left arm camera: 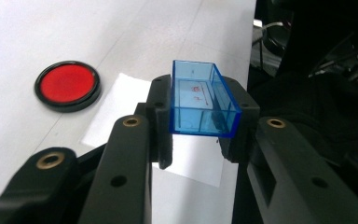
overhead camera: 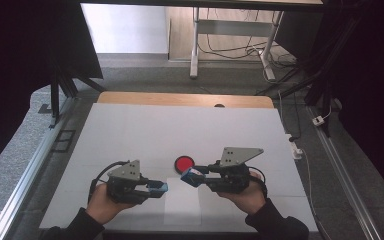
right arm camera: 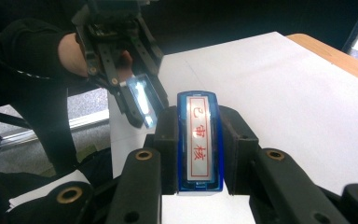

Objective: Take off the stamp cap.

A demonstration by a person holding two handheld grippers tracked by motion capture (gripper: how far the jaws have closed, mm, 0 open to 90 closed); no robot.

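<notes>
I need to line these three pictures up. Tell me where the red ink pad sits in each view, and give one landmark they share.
High view: the red ink pad lies on the white table cover, between the two grippers and just beyond them.
Left gripper view: upper left, beside the white paper sheet.
Right gripper view: not in it.
Shared landmark: that white paper sheet near the table's front edge.

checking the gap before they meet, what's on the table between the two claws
In the high view, a small white paper sheet lies below the gap between the left claw and right claw; the red ink pad sits just beyond.
</notes>
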